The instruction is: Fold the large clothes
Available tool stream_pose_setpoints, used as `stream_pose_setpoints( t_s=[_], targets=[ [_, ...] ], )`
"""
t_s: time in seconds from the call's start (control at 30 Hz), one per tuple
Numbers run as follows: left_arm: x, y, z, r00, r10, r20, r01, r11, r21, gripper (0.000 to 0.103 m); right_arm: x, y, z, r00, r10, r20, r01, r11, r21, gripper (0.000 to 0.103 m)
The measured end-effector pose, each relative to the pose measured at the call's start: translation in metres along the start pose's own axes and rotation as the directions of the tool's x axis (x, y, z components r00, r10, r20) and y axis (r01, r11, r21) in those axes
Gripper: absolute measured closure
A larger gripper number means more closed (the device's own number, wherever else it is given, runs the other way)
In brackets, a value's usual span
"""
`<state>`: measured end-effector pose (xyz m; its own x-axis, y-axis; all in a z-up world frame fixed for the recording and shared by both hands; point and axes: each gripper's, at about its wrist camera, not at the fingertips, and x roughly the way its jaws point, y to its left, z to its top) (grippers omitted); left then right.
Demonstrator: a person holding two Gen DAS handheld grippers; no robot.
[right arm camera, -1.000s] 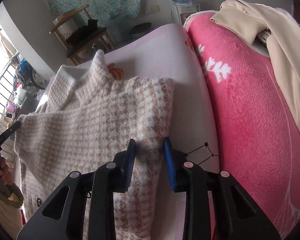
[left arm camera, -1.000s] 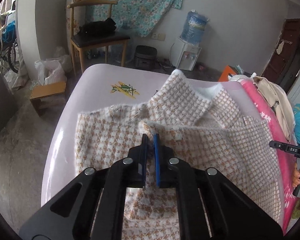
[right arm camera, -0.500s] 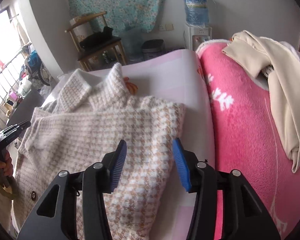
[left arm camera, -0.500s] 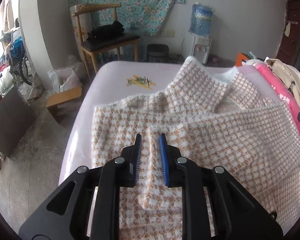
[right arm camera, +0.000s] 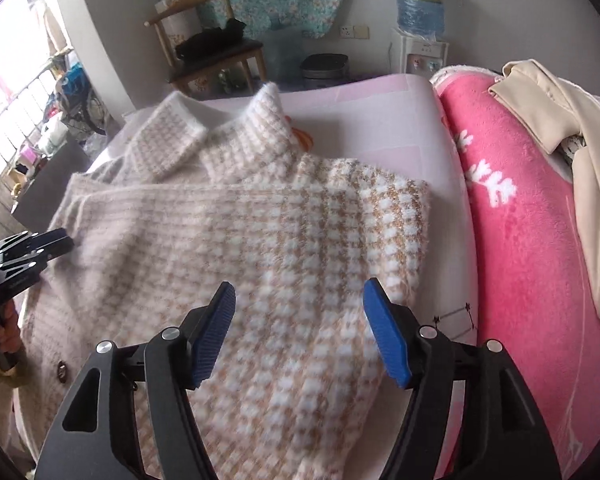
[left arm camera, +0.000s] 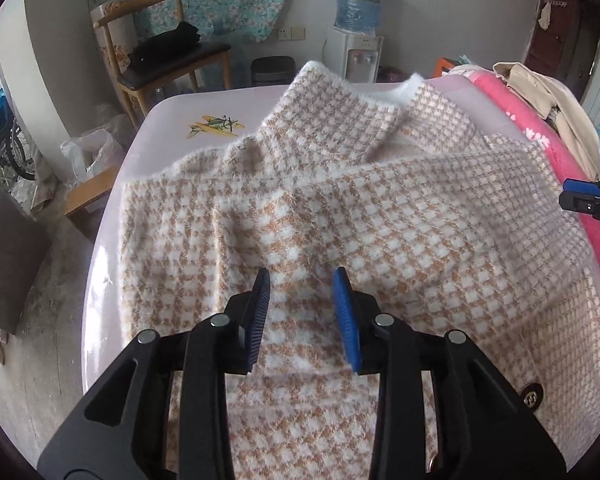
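Both sets of jaws are spread apart, so nothing's gripped: left gripper (left arm camera: 302,312), right gripper (right arm camera: 302,330). The fuzzy coat (left arm camera: 380,216) could easily get unfolded if snagged.

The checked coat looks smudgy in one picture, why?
In the right wrist view the coat is smeared by motion blur, worst low on the left; bright window light washes out that side. In the left wrist view its checks look sharp, though the fisheye bends the bed edges.
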<state>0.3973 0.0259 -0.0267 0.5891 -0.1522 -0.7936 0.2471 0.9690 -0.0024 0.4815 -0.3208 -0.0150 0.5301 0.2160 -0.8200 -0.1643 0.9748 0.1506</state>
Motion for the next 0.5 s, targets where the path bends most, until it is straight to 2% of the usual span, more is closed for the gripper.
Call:
stream_pose_setpoints(
  t_s=[0.17,0.3,0.33,0.4,0.43,0.5],
  targets=[
    [-0.021,-0.006,-0.011,1.000,-0.008,0.008,0.008,0.999,0.045,0.071,-0.051,0.013,-0.041,0.999,-0.030,0.027,0.032,0.997,-0.077,0.038],
    [-0.004,-0.005,-0.022,0.999,0.029,-0.031,-0.028,0.999,0.044,0.068,-0.039,0.020,-0.072,0.987,-0.151,-0.047,0.142,0.975,-0.171,0.038],
    [-0.002,-0.004,-0.023,0.999,0.023,-0.025,-0.023,0.999,0.033,0.068,-0.031,0.021,-0.079,0.976,-0.210,-0.062,0.194,0.960,-0.201,0.038],
    [-0.003,-0.001,-0.025,1.000,0.016,-0.010,-0.016,1.000,0.015,0.068,-0.020,0.016,-0.088,0.928,-0.368,-0.049,0.344,0.902,-0.261,0.038],
    [-0.004,0.000,-0.026,1.000,0.013,-0.007,-0.013,1.000,0.007,0.067,-0.020,0.011,-0.092,0.918,-0.394,-0.040,0.370,0.889,-0.270,0.038],
    [-0.004,0.002,-0.027,1.000,0.006,0.002,-0.006,1.000,-0.005,0.067,-0.025,-0.005,-0.095,0.940,-0.338,-0.048,0.322,0.926,-0.198,0.038]
  ],
)
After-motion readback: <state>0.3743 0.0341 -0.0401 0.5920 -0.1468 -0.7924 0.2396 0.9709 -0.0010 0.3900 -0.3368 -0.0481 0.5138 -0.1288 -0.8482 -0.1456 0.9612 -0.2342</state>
